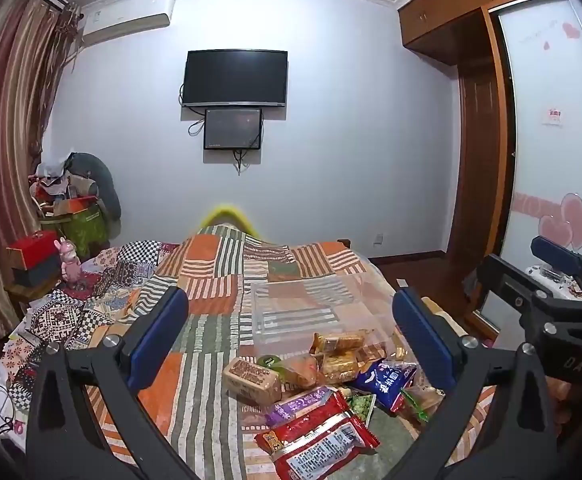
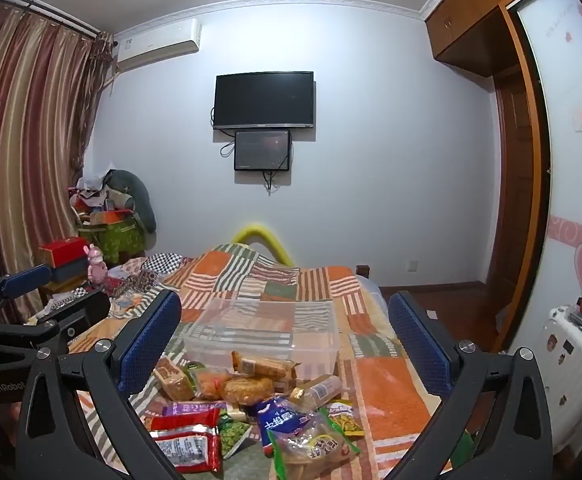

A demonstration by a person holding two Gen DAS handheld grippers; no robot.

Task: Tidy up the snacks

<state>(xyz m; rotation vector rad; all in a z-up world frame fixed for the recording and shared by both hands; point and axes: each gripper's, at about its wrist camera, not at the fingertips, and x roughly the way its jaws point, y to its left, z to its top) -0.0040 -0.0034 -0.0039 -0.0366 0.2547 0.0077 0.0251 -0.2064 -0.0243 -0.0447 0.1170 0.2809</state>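
Note:
A pile of snack packets lies on the patchwork bedspread (image 1: 211, 276): a red packet (image 1: 323, 436), a purple packet (image 1: 299, 400), a blue packet (image 1: 387, 380), a brown biscuit pack (image 1: 253, 378) and golden pastry packs (image 1: 339, 354). A clear plastic box (image 1: 295, 316) stands just behind the pile; it also shows in the right wrist view (image 2: 263, 332). My left gripper (image 1: 291, 320) is open and empty above the pile. My right gripper (image 2: 285, 328) is open and empty, also over the snacks, with the red packet (image 2: 189, 444) and blue packet (image 2: 283, 420) below it.
The bed (image 2: 391, 400) fills the foreground. A nightstand with red boxes (image 1: 35, 256) and a pink toy stands at the left by the curtain (image 1: 7, 140). A wardrobe (image 1: 479, 140) and a white cabinet (image 2: 571, 360) are at the right. A TV (image 1: 235, 78) hangs on the far wall.

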